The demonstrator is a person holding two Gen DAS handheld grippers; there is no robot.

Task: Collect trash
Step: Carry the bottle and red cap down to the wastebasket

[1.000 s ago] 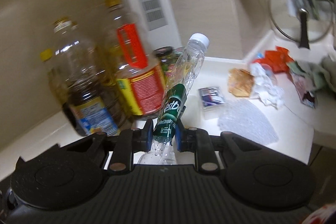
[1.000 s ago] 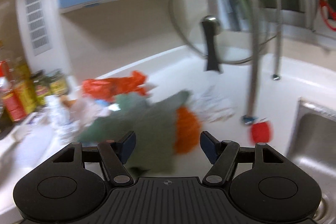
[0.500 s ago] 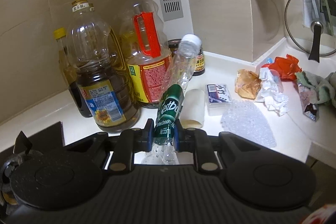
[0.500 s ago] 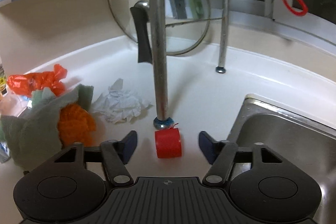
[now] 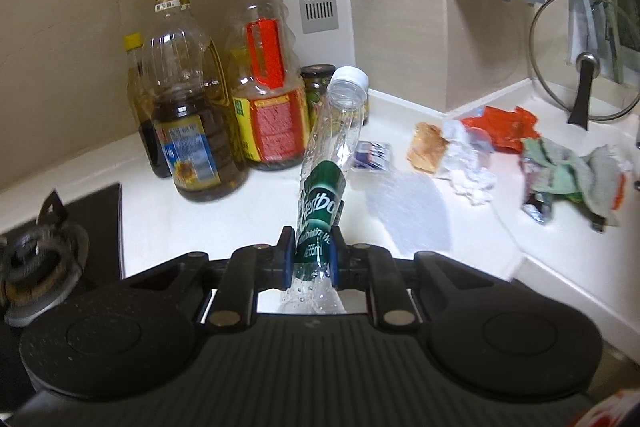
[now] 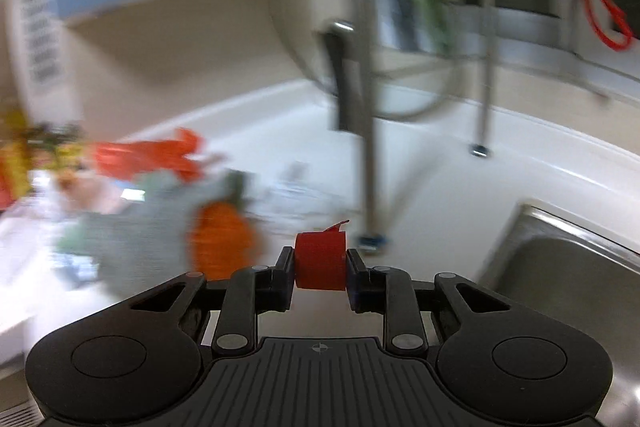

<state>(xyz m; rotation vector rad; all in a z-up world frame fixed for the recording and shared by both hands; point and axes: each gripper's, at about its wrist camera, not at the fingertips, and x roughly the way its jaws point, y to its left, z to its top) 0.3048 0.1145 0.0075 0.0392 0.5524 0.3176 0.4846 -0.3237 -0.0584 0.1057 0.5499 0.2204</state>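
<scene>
2 grippers, each loaded. Left gripper (image 5: 311,253) is clamped low on the label of an empty plastic water bottle (image 5: 326,187), jaws nearly closed; cap end tilts up and away, likely so it clears the oil bottles (image 5: 192,131) standing just left of it. Right gripper (image 6: 320,267) has just been closing, and its pads now press both sides of a small red roll-shaped scrap (image 6: 320,261), which sits square between them, off the white surface (image 6: 424,187) as far as blur lets me tell.

More trash lies on the surface in the left view: orange wrapper (image 5: 506,123), crumpled white paper (image 5: 470,163), brownish packet (image 5: 426,147), small printed box (image 5: 372,153), grey-green cloth (image 5: 572,175) at right.

Room: stove burner (image 5: 36,259) at far left, surface edge drops off lower right in the left view. In the right view a metal pole (image 6: 370,147) stands just behind the scrap, sink (image 6: 560,267) rim close on the right. Judgement: pulling back toward the camera is the clear way out for both.
</scene>
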